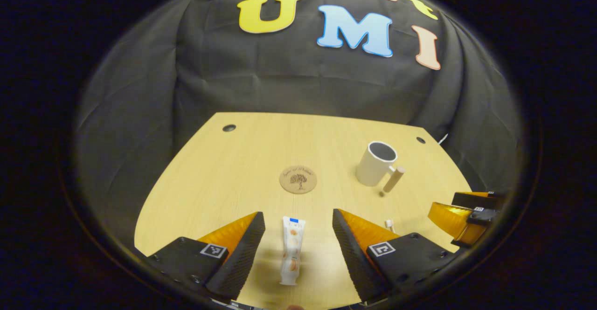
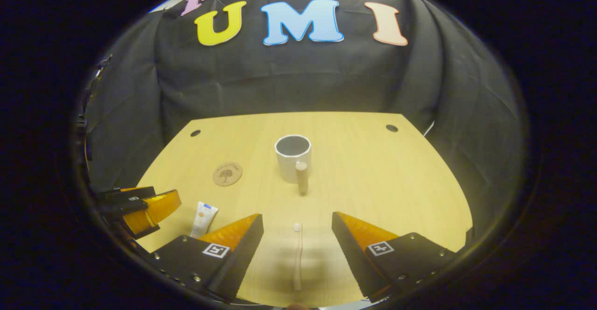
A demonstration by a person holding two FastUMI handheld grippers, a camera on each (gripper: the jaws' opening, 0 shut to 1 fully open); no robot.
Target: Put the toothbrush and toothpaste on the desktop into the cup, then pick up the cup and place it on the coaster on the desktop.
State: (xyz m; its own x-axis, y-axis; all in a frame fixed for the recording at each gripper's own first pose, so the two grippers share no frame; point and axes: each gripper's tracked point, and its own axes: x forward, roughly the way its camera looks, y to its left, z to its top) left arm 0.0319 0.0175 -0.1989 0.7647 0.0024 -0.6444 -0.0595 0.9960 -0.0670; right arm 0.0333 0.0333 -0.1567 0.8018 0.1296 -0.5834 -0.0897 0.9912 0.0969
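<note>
A white toothpaste tube (image 1: 291,249) lies flat on the wooden desktop (image 1: 261,161), between the spread fingers of my left gripper (image 1: 298,235), which is open and does not touch it. A pale toothbrush (image 2: 298,256) lies lengthwise between the fingers of my open right gripper (image 2: 297,237), bristle end away from me. The white cup (image 1: 376,162) with a wooden handle stands upright toward the back right; the right gripper view has the cup (image 2: 293,157) straight ahead. A round brown coaster (image 1: 298,179) lies mid-table, left of the cup. The toothbrush tip (image 1: 389,225) peeks out beside my left gripper's right finger.
The right gripper (image 1: 459,219) appears at the far right of the left gripper view, and the left gripper (image 2: 140,210) at the far left of the right gripper view, next to the toothpaste (image 2: 204,218). Cable holes (image 1: 229,127) mark the back corners. Black cloth backs the desktop.
</note>
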